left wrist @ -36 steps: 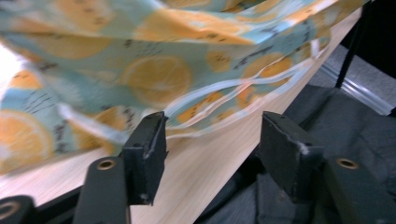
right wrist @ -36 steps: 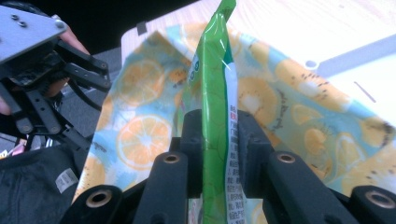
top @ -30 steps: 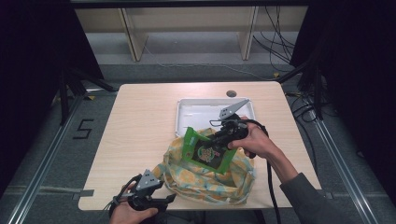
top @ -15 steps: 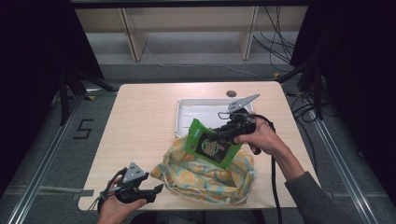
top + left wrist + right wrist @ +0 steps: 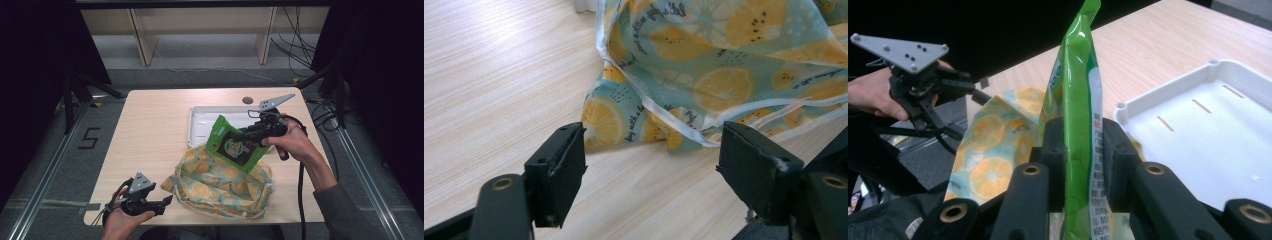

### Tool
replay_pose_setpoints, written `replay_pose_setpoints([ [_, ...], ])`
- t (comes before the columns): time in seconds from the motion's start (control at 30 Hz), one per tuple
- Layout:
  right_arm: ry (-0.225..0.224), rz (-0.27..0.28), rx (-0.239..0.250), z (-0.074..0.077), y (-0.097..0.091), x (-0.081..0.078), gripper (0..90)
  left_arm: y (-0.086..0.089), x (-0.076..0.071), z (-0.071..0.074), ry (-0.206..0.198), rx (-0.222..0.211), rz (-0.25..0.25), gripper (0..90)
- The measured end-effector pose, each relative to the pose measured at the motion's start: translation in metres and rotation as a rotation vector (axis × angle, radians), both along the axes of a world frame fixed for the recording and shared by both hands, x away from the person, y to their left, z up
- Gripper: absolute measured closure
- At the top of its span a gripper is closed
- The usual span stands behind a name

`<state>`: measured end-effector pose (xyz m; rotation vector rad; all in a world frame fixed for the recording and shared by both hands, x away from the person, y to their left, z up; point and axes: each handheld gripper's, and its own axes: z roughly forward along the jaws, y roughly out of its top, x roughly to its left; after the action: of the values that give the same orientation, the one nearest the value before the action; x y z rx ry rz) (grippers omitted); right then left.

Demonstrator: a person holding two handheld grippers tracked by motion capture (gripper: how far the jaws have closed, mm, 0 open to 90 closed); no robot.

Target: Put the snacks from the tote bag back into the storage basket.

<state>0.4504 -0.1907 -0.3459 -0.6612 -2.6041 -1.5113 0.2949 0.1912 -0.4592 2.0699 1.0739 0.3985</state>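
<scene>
Two grippers: right gripper (image 5: 246, 134) clamps the green snack pouch (image 5: 233, 144) by its edge, held above the lemon-print cloth bag (image 5: 220, 186) beside the white tray (image 5: 200, 120) — light, crinkly, slippery film; pinch a seam. Left gripper (image 5: 651, 165) has just been opening — jaws wide, nothing between them.

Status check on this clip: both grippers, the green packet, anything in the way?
Right hand-held gripper shut on green packet, above bag. Left hand-held gripper open, just released. Tray path clear.
</scene>
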Motion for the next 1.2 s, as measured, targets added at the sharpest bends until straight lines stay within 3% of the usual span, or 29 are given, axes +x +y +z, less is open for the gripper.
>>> replay_pose_setpoints([
  [0.2,0.013,-0.043,0.022,0.006,-0.013,0.001,76.0,0.001,-0.001,0.001,-0.005,0.01,-0.011,25.5],
  [0.3,-0.022,-0.056,0.031,0.011,-0.022,0.005,76.0,0.0,-0.001,0.001,-0.007,0.01,-0.015,25.5],
  [0.37,-0.002,-0.076,0.055,0.013,-0.026,0.005,76.0,-0.001,-0.001,0.001,-0.004,0.007,-0.01,25.4],
  [0.6,-0.013,-0.158,0.083,0.015,-0.045,0.013,76.0,0.0,0.0,0.001,-0.004,0.007,-0.014,24.9],
  [0.7,0.007,-0.189,0.1,0.016,-0.052,0.016,76.1,-0.001,0.0,0.001,-0.009,0.003,-0.006,25.0],
  [0.73,0.0,-0.197,0.092,0.016,-0.055,0.017,76.1,0.0,-0.001,0.001,-0.003,0.017,-0.017,25.0],
  [0.77,-0.015,-0.207,0.096,0.015,-0.057,0.019,76.1,-0.001,-0.001,0.001,-0.012,0.005,-0.005,24.9],
  [1.03,0.004,-0.285,0.076,0.009,-0.069,0.026,76.1,-0.002,-0.001,0.0,-0.003,-0.01,0.002,24.7],
  [1.1,-0.011,-0.299,0.082,0.007,-0.072,0.028,76.0,-0.001,-0.001,0.001,-0.013,0.01,-0.015,24.7],
  [1.13,0.009,-0.31,0.082,0.007,-0.073,0.028,76.1,-0.002,-0.001,0.001,-0.012,0.008,-0.012,24.7],
  [1.2,-0.035,-0.323,0.077,0.005,-0.077,0.032,76.0,-0.002,-0.001,0.001,-0.013,0.01,-0.015,24.7],
])
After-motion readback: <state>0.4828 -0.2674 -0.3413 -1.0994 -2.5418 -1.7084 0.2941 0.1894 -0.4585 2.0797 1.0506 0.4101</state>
